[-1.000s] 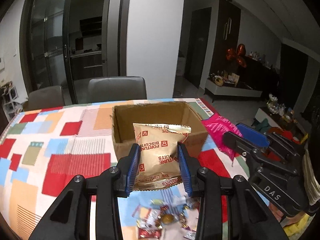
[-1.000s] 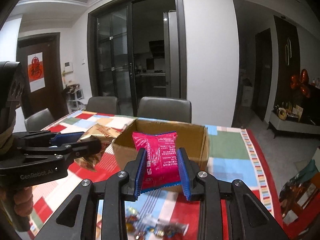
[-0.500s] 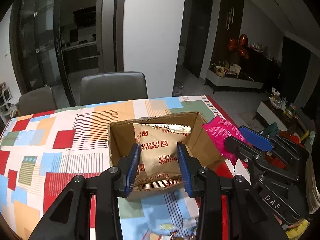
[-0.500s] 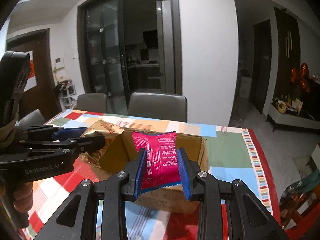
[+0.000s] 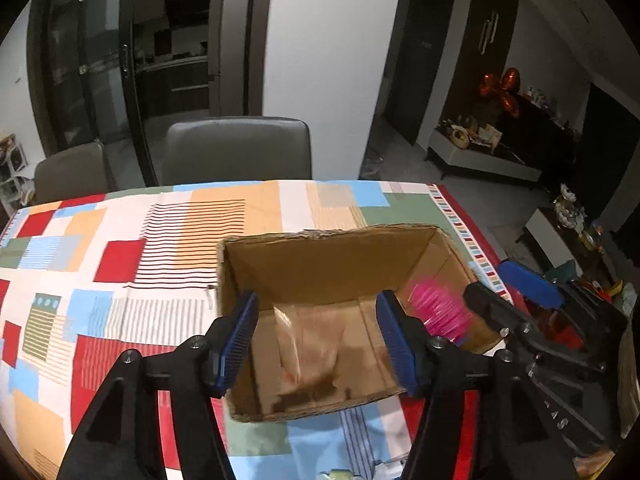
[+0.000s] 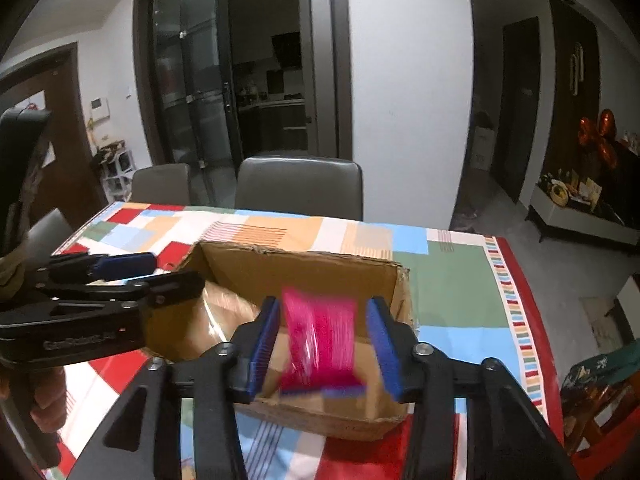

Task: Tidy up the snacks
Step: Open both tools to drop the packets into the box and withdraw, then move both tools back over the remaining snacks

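An open cardboard box (image 5: 320, 256) stands on the patchwork tablecloth; it also shows in the right wrist view (image 6: 304, 268). My left gripper (image 5: 318, 338) is open above the box. A tan biscuit packet (image 5: 310, 350), blurred, drops free between its jaws inside the box. My right gripper (image 6: 322, 344) is open over the box's right side. A pink snack packet (image 6: 320, 344), blurred, falls between its jaws; it also shows in the left wrist view (image 5: 438, 308). The tan packet shows in the right wrist view (image 6: 224, 312) under the left gripper (image 6: 120, 280).
The patchwork tablecloth (image 5: 120, 272) covers the table. Grey chairs (image 5: 238, 148) stand behind the far edge. A few small wrapped sweets (image 5: 340, 474) lie at the near edge. The table's right edge (image 6: 516, 280) drops to the floor.
Both grippers moved forward over the box and opened. The tan biscuit packet and the pink packet left the jaws and are falling into the box.
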`<action>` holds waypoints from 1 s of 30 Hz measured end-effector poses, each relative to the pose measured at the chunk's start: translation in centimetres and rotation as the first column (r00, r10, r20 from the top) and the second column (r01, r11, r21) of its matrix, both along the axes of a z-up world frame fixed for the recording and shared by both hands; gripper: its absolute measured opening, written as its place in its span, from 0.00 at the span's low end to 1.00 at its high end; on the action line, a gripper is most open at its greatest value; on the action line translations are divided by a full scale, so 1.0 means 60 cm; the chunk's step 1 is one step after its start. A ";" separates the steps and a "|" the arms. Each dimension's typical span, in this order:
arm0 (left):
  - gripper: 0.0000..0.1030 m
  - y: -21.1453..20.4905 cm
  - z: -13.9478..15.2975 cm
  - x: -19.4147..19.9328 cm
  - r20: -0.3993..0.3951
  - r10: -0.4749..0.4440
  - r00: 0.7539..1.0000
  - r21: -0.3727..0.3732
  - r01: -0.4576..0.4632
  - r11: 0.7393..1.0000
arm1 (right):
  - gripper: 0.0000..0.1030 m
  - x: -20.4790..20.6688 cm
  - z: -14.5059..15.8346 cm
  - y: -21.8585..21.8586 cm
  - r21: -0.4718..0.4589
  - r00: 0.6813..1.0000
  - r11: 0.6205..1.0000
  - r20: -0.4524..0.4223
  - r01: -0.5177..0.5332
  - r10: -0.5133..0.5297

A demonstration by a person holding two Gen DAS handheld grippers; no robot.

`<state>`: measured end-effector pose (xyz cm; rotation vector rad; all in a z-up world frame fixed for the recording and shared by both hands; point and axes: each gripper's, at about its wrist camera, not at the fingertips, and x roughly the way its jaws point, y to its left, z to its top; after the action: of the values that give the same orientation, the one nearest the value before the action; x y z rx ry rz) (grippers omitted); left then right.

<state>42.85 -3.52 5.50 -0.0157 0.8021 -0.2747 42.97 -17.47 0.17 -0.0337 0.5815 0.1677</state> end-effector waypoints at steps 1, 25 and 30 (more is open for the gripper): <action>0.59 0.003 0.001 -0.008 0.006 0.007 1.000 0.005 -0.007 1.000 | 0.45 -0.003 0.001 -0.001 -0.001 1.000 1.000 0.004 0.003 -0.003; 0.81 0.054 0.040 -0.286 0.256 0.043 0.966 0.022 -0.051 0.998 | 0.50 -0.224 0.002 0.019 0.068 0.992 0.996 0.109 -0.064 0.056; 0.83 0.064 0.027 -0.334 0.269 0.052 0.962 0.017 -0.058 0.998 | 0.50 -0.263 -0.011 0.030 0.071 0.991 0.994 0.108 -0.085 0.077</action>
<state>22.84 0.32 7.13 0.0219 0.5338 -0.2089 27.19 -15.66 -0.51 0.0067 0.4689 0.2649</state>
